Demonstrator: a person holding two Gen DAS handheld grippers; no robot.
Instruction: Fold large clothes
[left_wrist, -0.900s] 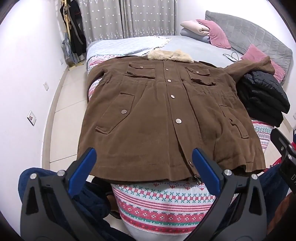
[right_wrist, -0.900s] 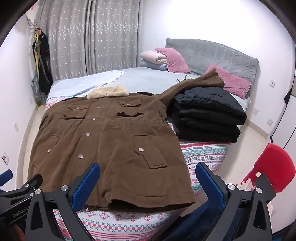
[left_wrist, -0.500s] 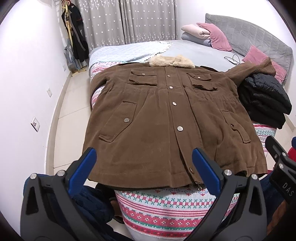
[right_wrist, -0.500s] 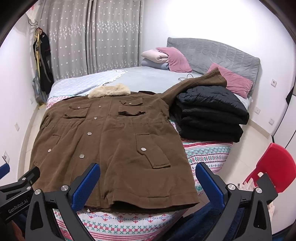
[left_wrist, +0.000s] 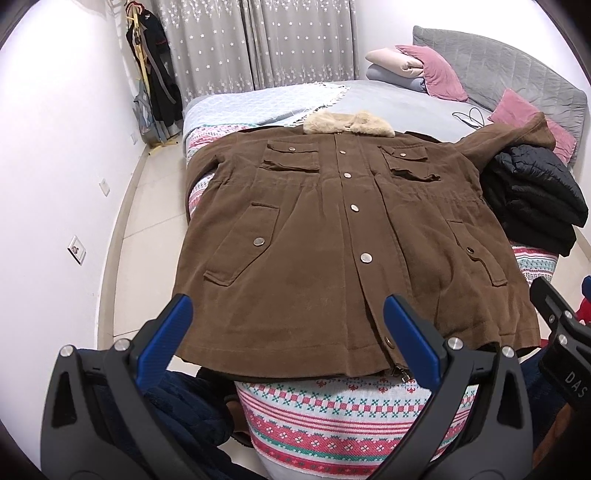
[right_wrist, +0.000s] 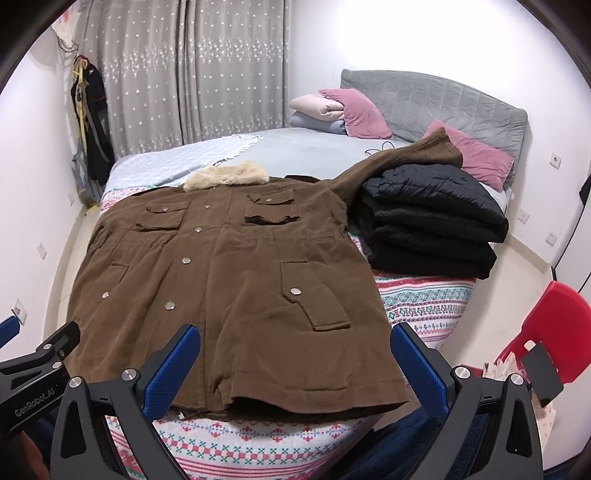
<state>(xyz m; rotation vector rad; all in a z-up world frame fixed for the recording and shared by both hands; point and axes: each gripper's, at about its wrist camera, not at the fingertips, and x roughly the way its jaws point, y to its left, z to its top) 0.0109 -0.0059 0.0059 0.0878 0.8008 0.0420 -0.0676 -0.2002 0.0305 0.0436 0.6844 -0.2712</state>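
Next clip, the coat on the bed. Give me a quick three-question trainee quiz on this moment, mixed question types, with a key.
1. True or false: the brown coat lies flat, front up, buttoned, on the bed.
2. Multiple choice: the coat's sleeve nearest the headboard rests on A) the floor, B) the black stack, C) the red chair.
3. Short answer: what state are the left gripper and right gripper in, and what do they hold?

Key: 1 true; 2 B; 3 both open, holding nothing, poised near the coat's hem.
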